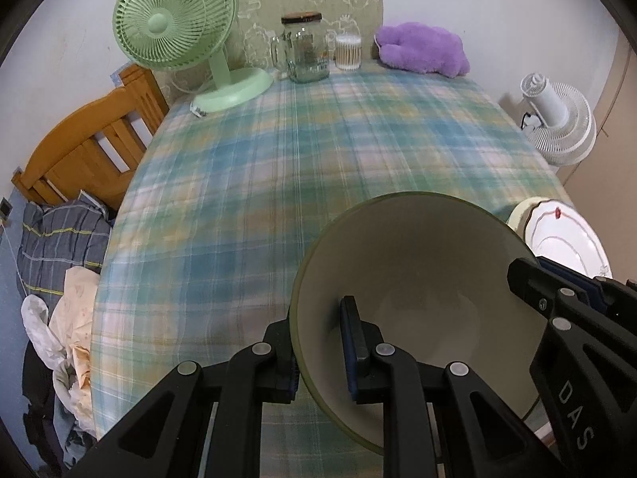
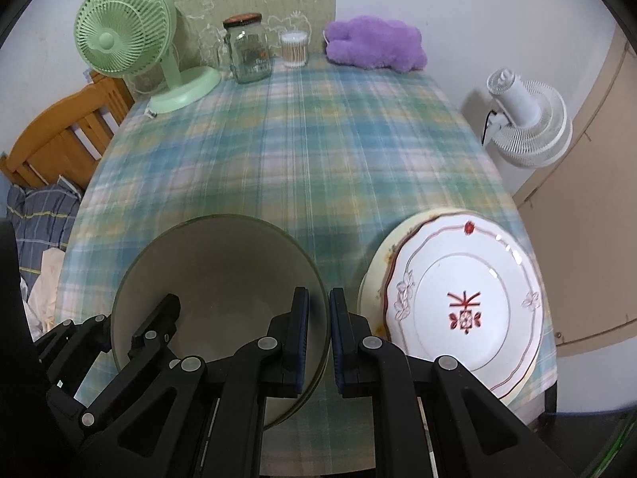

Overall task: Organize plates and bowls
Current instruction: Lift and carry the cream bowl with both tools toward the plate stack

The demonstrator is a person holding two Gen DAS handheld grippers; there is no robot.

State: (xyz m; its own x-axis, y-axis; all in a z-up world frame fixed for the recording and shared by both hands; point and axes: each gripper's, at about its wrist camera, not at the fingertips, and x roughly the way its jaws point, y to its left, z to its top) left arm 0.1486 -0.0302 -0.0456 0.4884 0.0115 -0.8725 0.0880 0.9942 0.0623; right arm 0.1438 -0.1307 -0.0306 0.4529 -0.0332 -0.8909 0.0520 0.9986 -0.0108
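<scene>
We see a big table with a blue, green and yellow checked cloth, and we tell every place from this table.

At the far left corner of the table stands a green fan. Off the right side of the table, away from it, stands a white fan. Off the left side is a wooden bed end with a heap of bedding below it.

At the near edge of the table is our bowl. It is wide, pale inside, with a dull green rim, and there is nothing in it. Both our tools hold it. Our left gripper is pinched on the bowl's left rim, one finger inside and one outside. Our right gripper is pinched on the bowl's right rim the same way. On its arm, in the left view, we can read the letters "DAS".

Just right of the bowl, at the near right corner of the table, lies a white plate. It has a red mark like a flower and a sign in the middle, and a thin red line round it. It sits on top of a cream plate that peeks out under it.

At the far edge of the table lies a purple soft toy. Beside it is a glass jar with a dark lid. There is print on the jar, but it is too small for us to read. Between the jar and the toy is a small clear tub full of cotton swabs.
</scene>
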